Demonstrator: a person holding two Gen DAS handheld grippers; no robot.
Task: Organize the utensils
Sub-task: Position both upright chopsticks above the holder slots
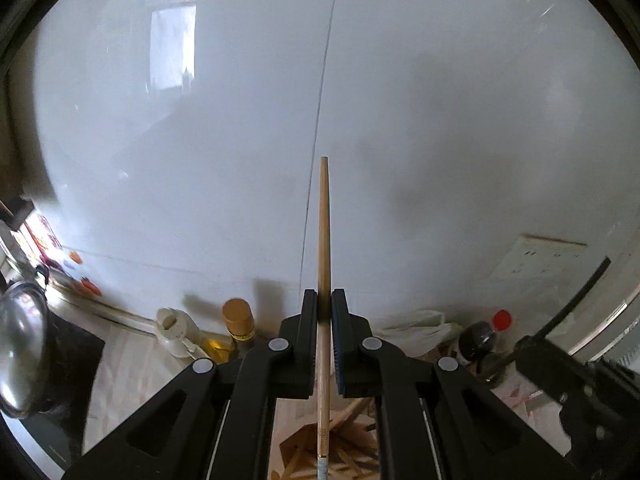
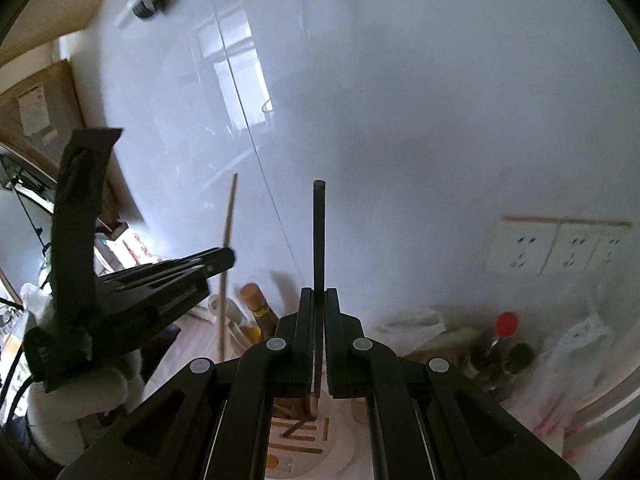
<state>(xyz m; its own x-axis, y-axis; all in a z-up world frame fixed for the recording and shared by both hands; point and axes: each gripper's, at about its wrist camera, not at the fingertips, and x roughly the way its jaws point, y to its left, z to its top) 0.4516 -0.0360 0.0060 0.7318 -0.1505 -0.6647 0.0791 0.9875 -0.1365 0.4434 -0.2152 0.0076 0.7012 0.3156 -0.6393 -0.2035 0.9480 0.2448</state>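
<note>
My left gripper (image 1: 324, 300) is shut on a light wooden chopstick (image 1: 324, 232) that stands upright between its jaws, tip up against the white wall. Below it lies a heap of wooden utensils (image 1: 344, 440). My right gripper (image 2: 319, 300) is shut on a dark chopstick (image 2: 319, 236), also upright. Under it sits a white utensil holder (image 2: 344, 444) with slots and several wooden sticks. The left gripper (image 2: 224, 258) with its wooden chopstick (image 2: 228, 224) shows at the left of the right wrist view.
Along the wall stand a brown-capped bottle (image 1: 239, 320), a white bottle (image 1: 172, 330), a red-capped dark bottle (image 1: 486, 336) and a plastic bag (image 1: 416, 326). A pot lid (image 1: 20, 344) sits at the left. Wall sockets (image 2: 560, 248) are at the right.
</note>
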